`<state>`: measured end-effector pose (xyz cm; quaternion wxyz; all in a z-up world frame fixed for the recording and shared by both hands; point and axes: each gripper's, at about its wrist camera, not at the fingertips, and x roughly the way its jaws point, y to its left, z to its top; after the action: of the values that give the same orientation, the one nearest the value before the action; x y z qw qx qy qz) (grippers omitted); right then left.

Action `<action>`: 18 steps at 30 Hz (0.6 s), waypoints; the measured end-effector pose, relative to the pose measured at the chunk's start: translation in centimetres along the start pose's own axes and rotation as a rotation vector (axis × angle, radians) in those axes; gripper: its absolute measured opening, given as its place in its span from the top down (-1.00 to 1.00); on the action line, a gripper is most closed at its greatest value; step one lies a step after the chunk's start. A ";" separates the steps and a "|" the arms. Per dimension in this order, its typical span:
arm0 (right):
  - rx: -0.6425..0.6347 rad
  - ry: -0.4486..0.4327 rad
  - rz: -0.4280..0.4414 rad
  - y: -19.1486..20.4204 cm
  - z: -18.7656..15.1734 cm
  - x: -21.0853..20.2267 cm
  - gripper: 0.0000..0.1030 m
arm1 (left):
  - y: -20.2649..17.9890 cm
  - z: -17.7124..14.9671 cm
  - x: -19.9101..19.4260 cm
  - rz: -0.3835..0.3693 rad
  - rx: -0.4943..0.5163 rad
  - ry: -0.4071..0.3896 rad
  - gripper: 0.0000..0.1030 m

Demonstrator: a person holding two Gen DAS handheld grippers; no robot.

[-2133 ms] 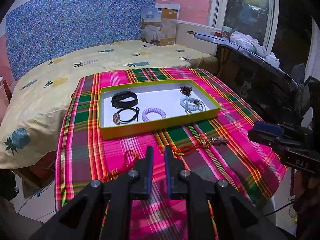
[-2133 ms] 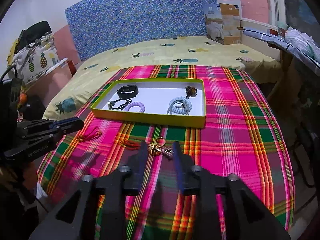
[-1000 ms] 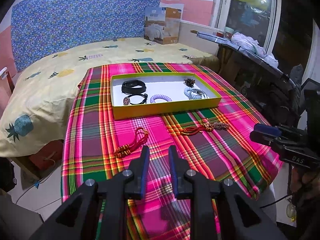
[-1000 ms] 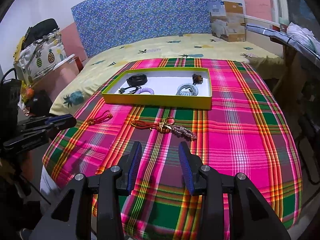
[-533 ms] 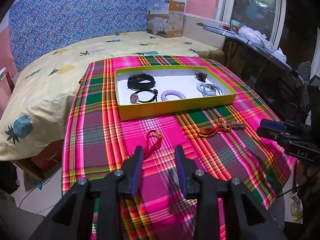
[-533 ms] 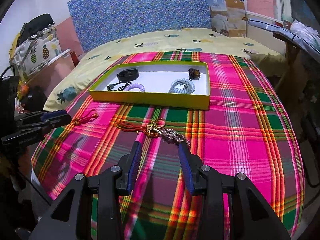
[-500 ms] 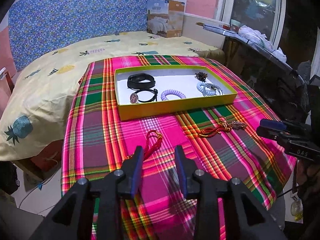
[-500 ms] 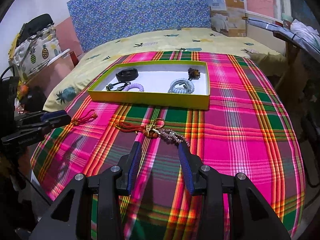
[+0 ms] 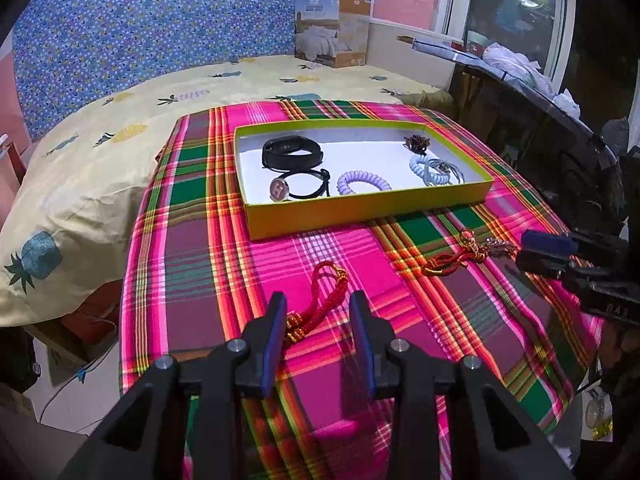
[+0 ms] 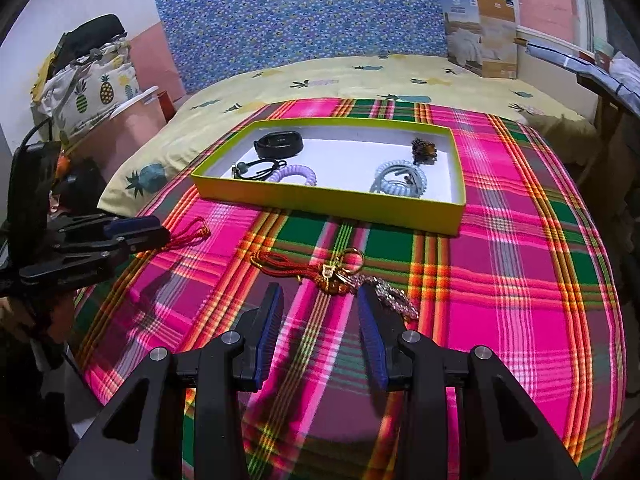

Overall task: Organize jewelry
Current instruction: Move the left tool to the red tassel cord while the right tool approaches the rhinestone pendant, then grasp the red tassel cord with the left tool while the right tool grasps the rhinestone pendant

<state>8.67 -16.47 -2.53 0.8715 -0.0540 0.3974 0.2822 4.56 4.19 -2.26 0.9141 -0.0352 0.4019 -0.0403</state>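
Surface: a plaid cloth (image 9: 224,248) in pink, green and yellow covers the desk, with a bed in a pineapple-print sheet (image 9: 100,148) behind it and a blue floral headboard (image 9: 152,20) at the wall. Yellow tray (image 9: 360,216) with white floor, set toward the far half of the cloth; contents: black band (image 9: 292,152), black cord bracelet with a round charm (image 9: 298,188), lilac coil tie (image 9: 362,182), pale blue coil ties (image 9: 434,170), small dark brown piece (image 9: 417,143) in the far right corner. Loose on the cloth, in front of the tray: red knotted cord (image 9: 320,300) and red cord with gold charm and beaded tail (image 10: 332,272). Left hand-held gripper (image 9: 318,318): released, jaws wide, the lower end of the red knotted cord lying between them with neither pad pressing on it. Right hand-held gripper (image 10: 320,308): jaws apart, nothing clenched, the gold charm just beyond the tips and the beaded tail passing behind the right fingertip (image 10: 366,296). Nothing stands between either gripper and its cord. Left wrist view alone shows the window (image 9: 512,12) and a dark rack with white cloth (image 9: 516,62) at right, and the charm's face. Right wrist view alone shows a pineapple-print bag (image 10: 92,92) at left. Both show a cardboard box (image 9: 332,32) on the bed.
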 end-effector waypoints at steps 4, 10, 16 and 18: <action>0.004 -0.005 -0.026 -0.9 0.2 0.1 0.24 | 0.0 0.0 0.8 0.002 0.022 0.012 0.33; -0.058 0.033 -0.075 -2.2 0.3 1.5 0.24 | 0.2 0.1 1.9 -0.030 0.032 0.059 0.32; -0.111 0.087 -0.055 -2.6 0.1 3.2 0.24 | 0.0 0.0 2.0 -0.033 0.036 0.071 0.31; -0.126 0.090 -0.045 -2.4 0.1 3.3 0.24 | -0.1 0.0 2.1 -0.026 0.042 0.071 0.31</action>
<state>11.76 -16.99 -5.19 0.8539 -0.1301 0.4162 0.2842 5.99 3.90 -3.80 0.8992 -0.0198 0.4327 -0.0618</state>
